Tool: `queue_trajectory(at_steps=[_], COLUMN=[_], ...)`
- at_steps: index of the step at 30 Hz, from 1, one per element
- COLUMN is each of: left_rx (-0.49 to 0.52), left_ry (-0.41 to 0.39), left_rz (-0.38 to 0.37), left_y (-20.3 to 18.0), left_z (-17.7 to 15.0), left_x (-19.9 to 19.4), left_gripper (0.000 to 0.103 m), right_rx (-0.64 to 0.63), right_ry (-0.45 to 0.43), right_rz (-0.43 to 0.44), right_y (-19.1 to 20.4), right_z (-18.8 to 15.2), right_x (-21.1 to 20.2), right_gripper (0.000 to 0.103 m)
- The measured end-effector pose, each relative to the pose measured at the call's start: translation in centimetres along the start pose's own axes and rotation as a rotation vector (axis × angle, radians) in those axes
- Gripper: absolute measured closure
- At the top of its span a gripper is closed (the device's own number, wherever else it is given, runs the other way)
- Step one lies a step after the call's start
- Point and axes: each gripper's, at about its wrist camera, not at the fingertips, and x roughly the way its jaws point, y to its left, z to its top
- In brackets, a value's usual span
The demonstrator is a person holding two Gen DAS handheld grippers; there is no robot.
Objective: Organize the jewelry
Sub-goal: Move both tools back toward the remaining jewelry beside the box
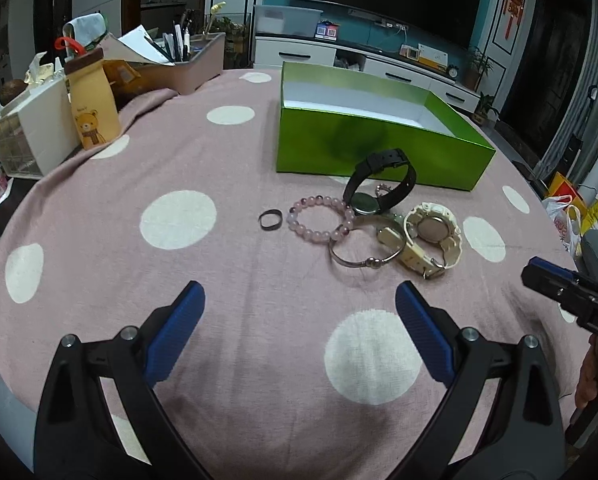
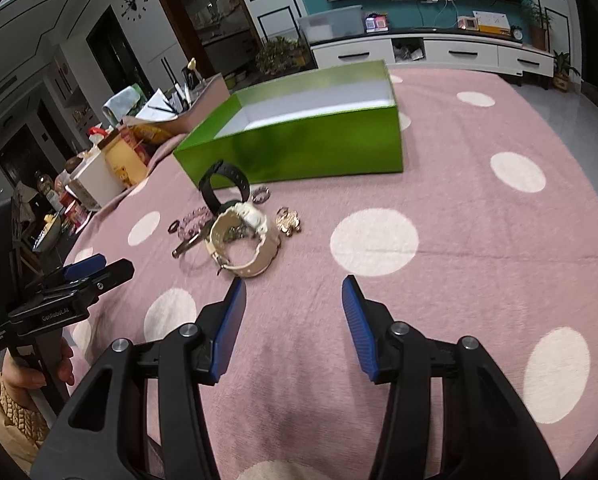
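Note:
A pile of jewelry lies on the pink dotted tablecloth in front of an open green box (image 1: 379, 152) (image 2: 307, 144). It holds a dark ring (image 1: 269, 220), a pink bead bracelet (image 1: 322, 219), a silver bangle (image 1: 365, 254), a black watch (image 1: 381, 182) (image 2: 223, 184), a cream watch (image 1: 433, 236) (image 2: 243, 240) and a small gold piece (image 2: 287, 221). My left gripper (image 1: 299, 300) hovers open just short of the pile, nothing between its blue pads. My right gripper (image 2: 293, 294) is open too, empty, close to the cream watch.
At the table's left edge stand a yellow bear bottle (image 1: 93, 108), a white box (image 1: 31, 132) and a tray of pens and papers (image 1: 183, 60). A hand (image 2: 39, 368) holds the left gripper's handle. A TV cabinet (image 1: 339, 54) stands beyond the table.

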Motion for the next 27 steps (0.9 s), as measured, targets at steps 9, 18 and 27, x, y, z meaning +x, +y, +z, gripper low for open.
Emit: queue_trajectory(at_steps=[9, 18, 27], left_rx=[-0.013, -0.071, -0.099], left_ry=[0.02, 0.021, 0.01], left_rz=[-0.039, -0.076, -0.05], left_y=[0.0, 0.9, 2.2], left_z=[-0.1, 0.4, 0.9], left_x=[1.3, 1.5, 1.8], left_gripper=[0.006, 0.006, 0.006], right_rx=[0.012, 0.02, -0.007], right_ry=[0.034, 0.041, 0.043], right_rz=[0.017, 0.041, 0.009], right_y=[0.4, 1.1, 2.3], right_z=[0.2, 1.3, 2.4], right_x=[2.0, 3.3, 4.9], right_gripper=[0.053, 0.053, 0.053])
